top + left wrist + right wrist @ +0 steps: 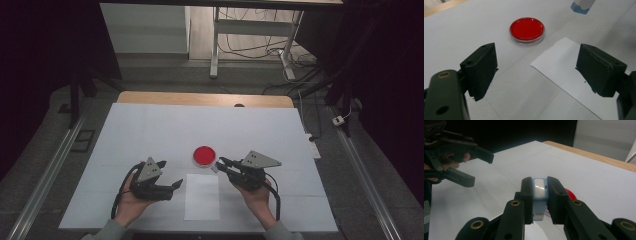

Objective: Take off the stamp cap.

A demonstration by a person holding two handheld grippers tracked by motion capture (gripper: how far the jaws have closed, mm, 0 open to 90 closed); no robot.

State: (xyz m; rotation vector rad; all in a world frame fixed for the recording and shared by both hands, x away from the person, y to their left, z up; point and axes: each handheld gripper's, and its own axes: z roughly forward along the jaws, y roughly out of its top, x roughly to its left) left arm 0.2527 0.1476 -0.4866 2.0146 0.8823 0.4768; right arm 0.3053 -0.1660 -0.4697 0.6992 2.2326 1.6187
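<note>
The right gripper (539, 195) is pinching a small pale-blue plastic block (540, 192) just beside the round red-filled clear dish (204, 155) (lowering seems next); the left gripper (536, 72) is idling, jaws spread.

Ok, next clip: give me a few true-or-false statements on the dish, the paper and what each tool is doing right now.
1. The right tool is shut on a small blue-and-white object. True.
2. The left tool is clamped on the sheet of paper. False: its jaws stand open with nothing between them.
3. The red petri dish sits on the paper. False: it rests on the white table cover, just beyond the paper's far edge.
4. The paper lies flat between the two hands. True.
5. The left tool holds the red petri dish. False: the dish lies on the table ahead of its open jaws, untouched.
</note>
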